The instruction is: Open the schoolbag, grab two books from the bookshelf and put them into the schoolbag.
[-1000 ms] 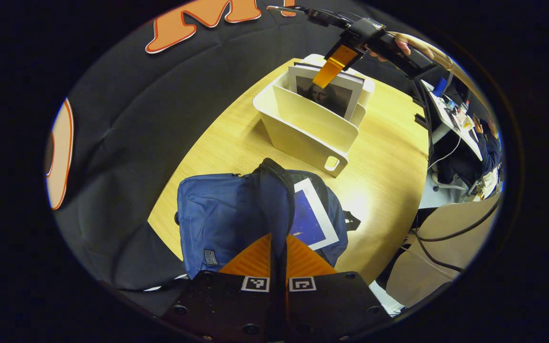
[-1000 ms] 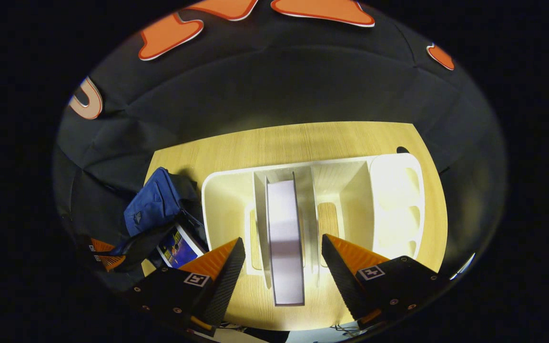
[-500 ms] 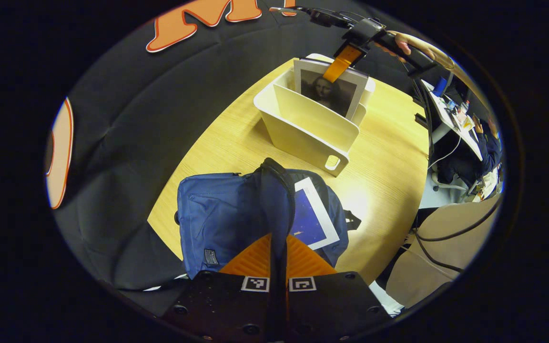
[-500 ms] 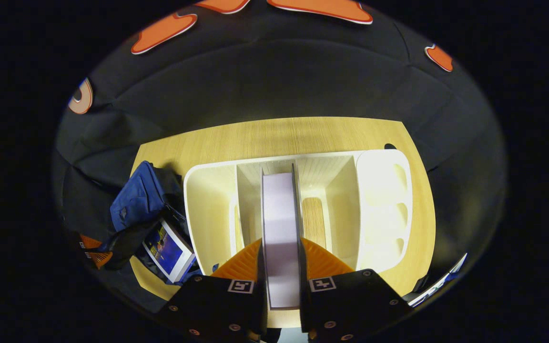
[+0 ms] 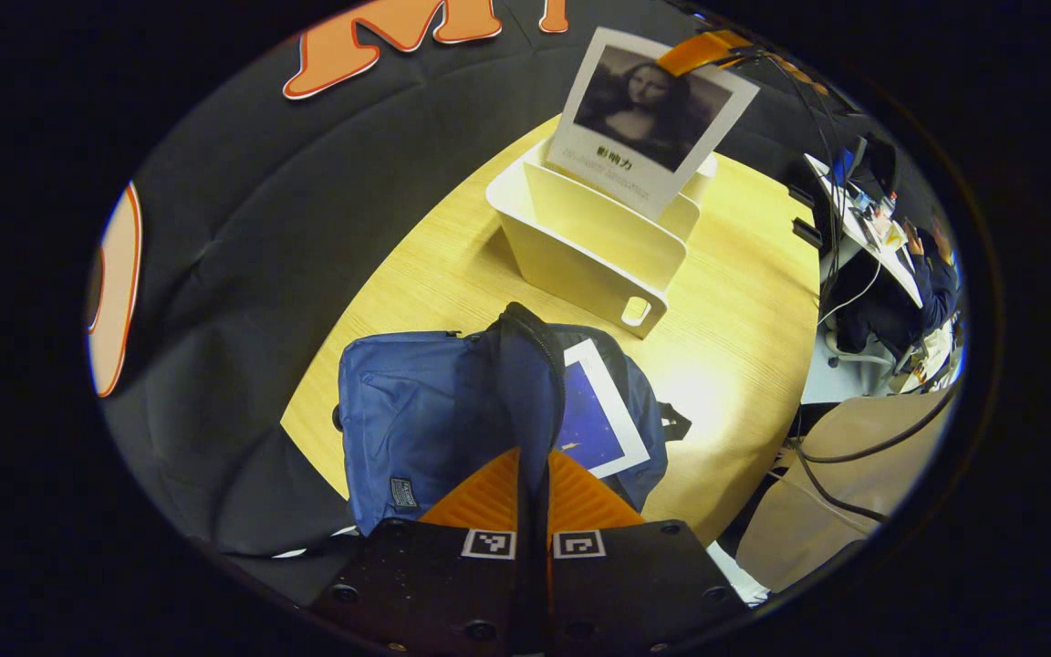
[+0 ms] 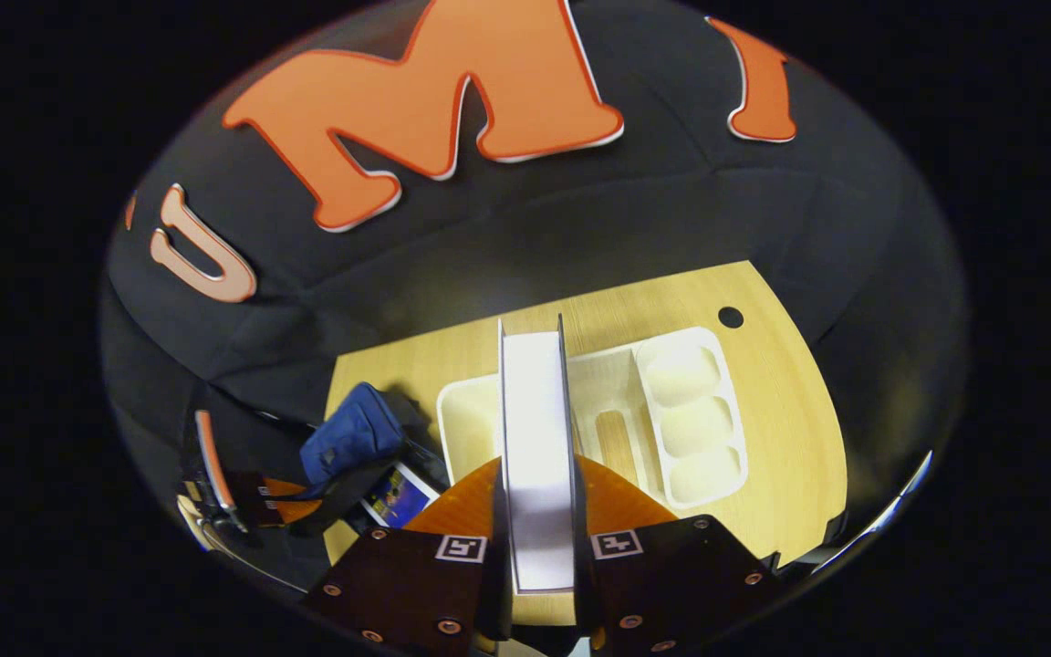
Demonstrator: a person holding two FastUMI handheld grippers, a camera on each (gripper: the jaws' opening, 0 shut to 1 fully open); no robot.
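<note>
**Now: second book lifted above the bookshelf**

Left gripper view: left gripper (image 5: 533, 474) clamped on schoolbag (image 5: 434, 420) flap, first book (image 5: 600, 411) inside; second book (image 5: 649, 119) raised over bookshelf (image 5: 594, 246) on surface (image 5: 735, 365).

Right gripper view: right gripper (image 6: 536, 493) pinching second book (image 6: 536, 429) on both sides.

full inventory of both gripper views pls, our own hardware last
Schoolbag: 1, blue, near edge of the table, flap held up.
Book with blue cover: 1, white border, inside the open schoolbag.
Book with portrait cover: 1, white border, lifted above the bookshelf, clamped at its top edge.
Bookshelf: 1, cream, divided slots, middle of the table.
Table: 1, light wood.
Seated person: 1, dark top, at a desk beyond the table.
Cables: several, black, right of the table.
Left gripper: jaws closed on the schoolbag flap.
Right gripper: jaws closed on the portrait book.
</note>
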